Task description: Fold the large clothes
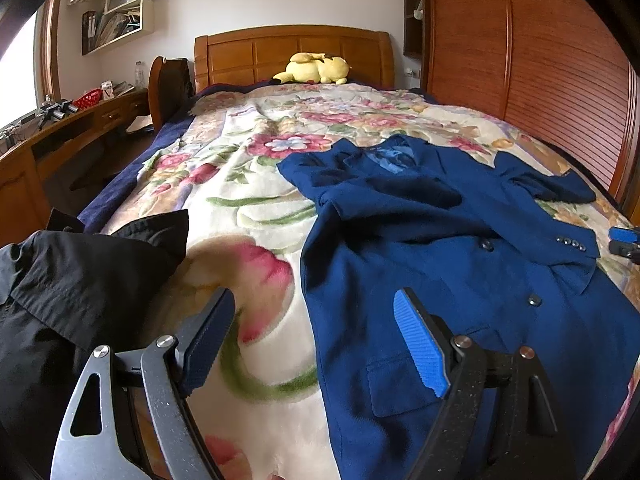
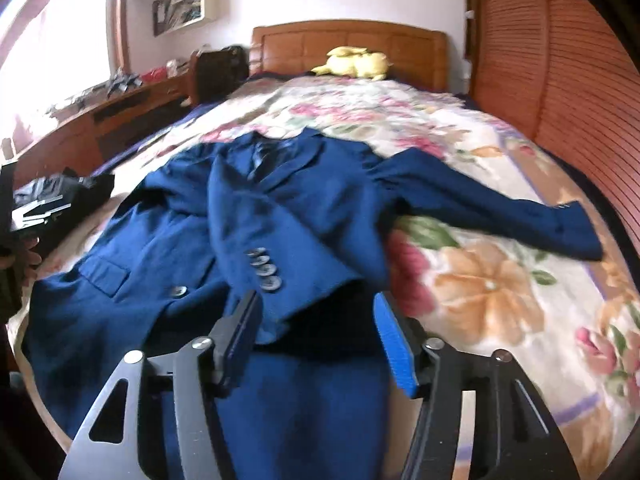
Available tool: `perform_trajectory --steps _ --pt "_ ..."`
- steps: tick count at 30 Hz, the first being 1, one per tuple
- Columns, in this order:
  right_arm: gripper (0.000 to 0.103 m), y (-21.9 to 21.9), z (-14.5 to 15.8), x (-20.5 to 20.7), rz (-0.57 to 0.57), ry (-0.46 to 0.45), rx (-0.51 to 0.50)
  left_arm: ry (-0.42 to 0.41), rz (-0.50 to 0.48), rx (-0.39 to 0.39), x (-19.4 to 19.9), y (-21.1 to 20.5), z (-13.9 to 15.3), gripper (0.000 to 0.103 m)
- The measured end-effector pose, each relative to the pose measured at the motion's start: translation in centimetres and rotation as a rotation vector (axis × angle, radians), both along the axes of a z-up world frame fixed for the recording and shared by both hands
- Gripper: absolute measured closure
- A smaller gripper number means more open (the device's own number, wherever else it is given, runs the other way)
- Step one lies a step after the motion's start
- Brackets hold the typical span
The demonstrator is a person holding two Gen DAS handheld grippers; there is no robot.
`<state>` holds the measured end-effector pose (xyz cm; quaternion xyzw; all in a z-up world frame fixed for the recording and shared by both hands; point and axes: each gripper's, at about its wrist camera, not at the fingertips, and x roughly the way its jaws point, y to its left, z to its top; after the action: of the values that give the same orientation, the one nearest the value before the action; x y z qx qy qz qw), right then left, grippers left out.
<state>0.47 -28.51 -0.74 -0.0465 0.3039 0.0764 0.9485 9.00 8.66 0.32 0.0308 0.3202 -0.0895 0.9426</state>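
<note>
A dark blue suit jacket (image 1: 420, 240) lies face up on the floral blanket (image 1: 248, 208), collar toward the headboard. One sleeve is folded across its front, and the cuff with several buttons (image 2: 266, 268) ends between the fingers of my right gripper (image 2: 316, 298). Those jaws stand open and the pads do not press the cloth. The other sleeve (image 2: 520, 216) stretches out to the right. My left gripper (image 1: 316, 300) is open over the jacket's left edge, near its pocket flap (image 1: 394, 380), with nothing held. My right gripper's tip (image 1: 624, 240) shows at the far right edge.
A black garment (image 1: 80, 280) is heaped at the bed's near left. A yellow plush toy (image 1: 316, 68) rests by the wooden headboard (image 1: 288, 52). A slatted wooden wardrobe (image 1: 540, 60) lines the right side. A desk (image 1: 80, 128) and chair stand on the left.
</note>
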Motion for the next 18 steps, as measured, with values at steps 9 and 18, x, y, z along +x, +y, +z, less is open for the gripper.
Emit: perform_trajectory --steps 9,18 --pt "0.083 -0.2 -2.0 6.3 -0.002 0.121 -0.024 0.015 0.012 0.002 0.3 0.6 -0.8 0.021" --pt "0.100 -2.9 6.4 4.5 -0.132 -0.155 -0.095 0.017 0.023 0.006 0.6 0.5 -1.0 0.021"
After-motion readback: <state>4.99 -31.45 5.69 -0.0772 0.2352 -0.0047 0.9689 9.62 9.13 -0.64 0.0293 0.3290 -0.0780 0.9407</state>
